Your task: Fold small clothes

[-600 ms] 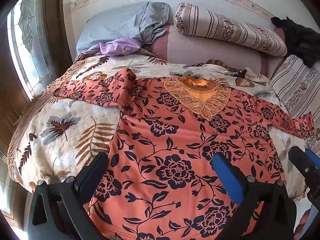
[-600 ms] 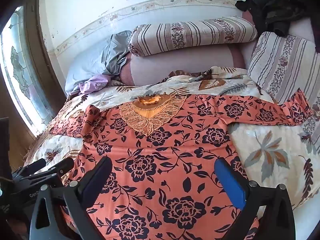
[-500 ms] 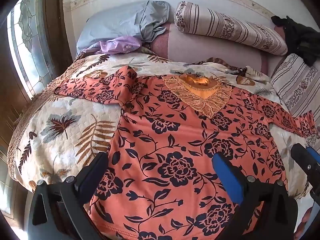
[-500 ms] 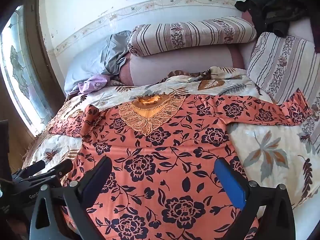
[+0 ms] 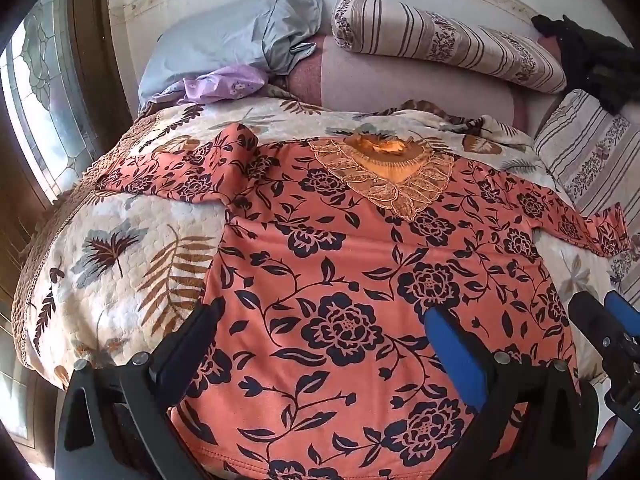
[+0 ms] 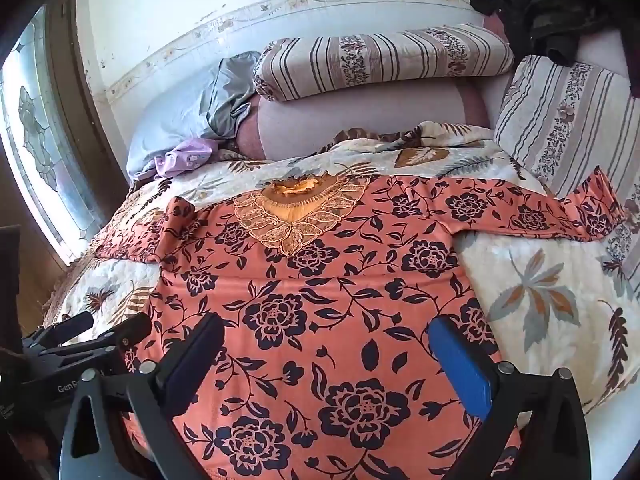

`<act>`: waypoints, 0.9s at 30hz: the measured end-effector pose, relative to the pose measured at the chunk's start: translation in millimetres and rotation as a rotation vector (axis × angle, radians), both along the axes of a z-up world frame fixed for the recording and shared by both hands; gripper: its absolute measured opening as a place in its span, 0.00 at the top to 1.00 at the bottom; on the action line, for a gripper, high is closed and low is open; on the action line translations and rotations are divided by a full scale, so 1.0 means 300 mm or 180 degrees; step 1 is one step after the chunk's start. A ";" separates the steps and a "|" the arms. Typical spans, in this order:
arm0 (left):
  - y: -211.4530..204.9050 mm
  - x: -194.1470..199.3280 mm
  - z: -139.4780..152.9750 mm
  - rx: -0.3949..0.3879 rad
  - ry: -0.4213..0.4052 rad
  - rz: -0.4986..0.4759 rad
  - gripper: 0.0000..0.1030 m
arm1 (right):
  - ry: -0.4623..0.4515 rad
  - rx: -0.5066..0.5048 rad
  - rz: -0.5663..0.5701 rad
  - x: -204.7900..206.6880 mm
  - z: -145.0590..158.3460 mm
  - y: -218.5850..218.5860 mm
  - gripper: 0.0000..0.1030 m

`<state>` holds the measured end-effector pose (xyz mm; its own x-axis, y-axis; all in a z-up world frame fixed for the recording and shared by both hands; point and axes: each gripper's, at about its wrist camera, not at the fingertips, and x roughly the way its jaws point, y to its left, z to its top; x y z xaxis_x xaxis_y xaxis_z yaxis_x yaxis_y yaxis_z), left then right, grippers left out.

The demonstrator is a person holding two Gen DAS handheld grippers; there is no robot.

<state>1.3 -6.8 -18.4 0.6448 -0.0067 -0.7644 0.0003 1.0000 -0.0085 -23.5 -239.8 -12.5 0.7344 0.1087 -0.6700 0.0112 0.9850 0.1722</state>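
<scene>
- On the bed, an orange floral blouse lies spread face up over a cream leaf-print quilt, its lace-trimmed neckline toward the headboard end and its hem toward the cameras.
- Both sleeves stretch outward: the left sleeve lies rumpled toward the window side, with a bump of cloth standing up at the shoulder, while the right sleeve runs flat until its cuff reaches the striped cushion at the bed's right edge.
- A shallow crease crosses the blouse's chest below the neckline, seen in both views.
- The left gripper hovers over the lower left part of the blouse, jaws spread wide with nothing between them; its left finger sits over the garment's side edge, the blue-padded right finger over the cloth.
- The right gripper hovers over the lower right part, likewise spread wide and empty, both fingers above the cloth.
- Each gripper shows in the other's view at the frame edge, so the two are side by side near the hem.
- Whether any fingertip touches the cloth cannot be told.
- Behind the blouse sit a long striped bolster on a mauve cushion, a grey-blue pillow and a crumpled lilac cloth.
- A dark garment is heaped in the far right corner.
- A patterned-glass window lies to the left.
</scene>
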 end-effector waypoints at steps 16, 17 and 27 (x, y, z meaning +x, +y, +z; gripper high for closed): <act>-0.021 0.005 0.008 0.0018 -0.0001 -0.0061 0.00 | -0.0001 0.0008 0.0017 0.005 0.000 -0.003 0.00; -0.021 0.006 0.008 0.0017 0.0004 -0.0065 0.00 | -0.0003 0.0006 0.0020 0.006 0.000 -0.004 0.00; -0.032 0.017 0.002 0.0033 0.0009 -0.0081 0.00 | -0.0023 -0.0019 -0.0005 0.011 0.002 -0.013 0.00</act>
<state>6.4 -16.3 -17.9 0.6423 -0.0152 -0.7663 0.0258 0.9997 0.0017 -20.1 -243.6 -11.7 0.7394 0.1036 -0.6652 0.0116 0.9860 0.1665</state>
